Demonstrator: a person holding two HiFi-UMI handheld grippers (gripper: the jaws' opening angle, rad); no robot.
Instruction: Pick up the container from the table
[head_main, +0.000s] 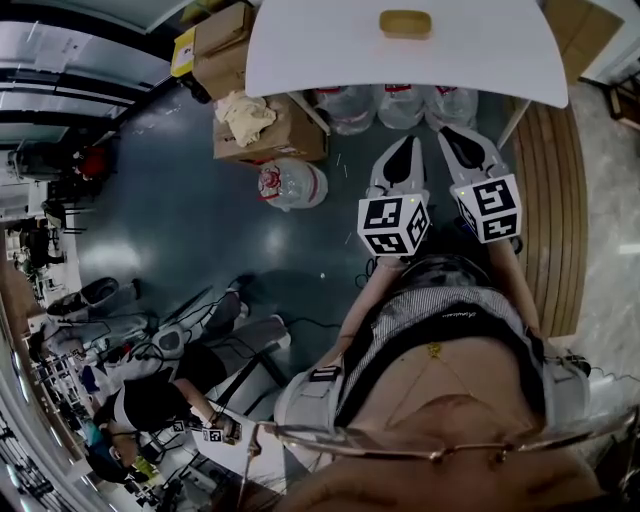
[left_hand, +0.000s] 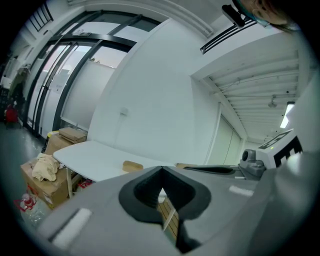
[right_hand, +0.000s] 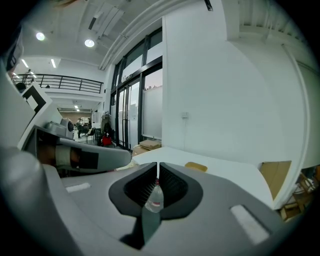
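Note:
A small tan container (head_main: 405, 23) lies near the far edge of a white table (head_main: 330, 60); nothing touches it. Both grippers hang well short of the table, over the floor in front of it. My left gripper (head_main: 405, 142) is shut with nothing in it, and my right gripper (head_main: 448, 131) beside it is shut and empty too. The left gripper view has the container (left_hand: 132, 166) on the table (left_hand: 90, 159), beyond the closed jaws of the left gripper (left_hand: 161, 170). In the right gripper view the container (right_hand: 196, 166) sits past the right gripper (right_hand: 157, 171).
Cardboard boxes (head_main: 262, 135) and large water bottles (head_main: 400, 105) stand under and beside the table. Another bottle (head_main: 292, 184) lies on the dark floor. A wooden slatted strip (head_main: 548, 200) runs along the right. A person (head_main: 160, 390) sits at lower left.

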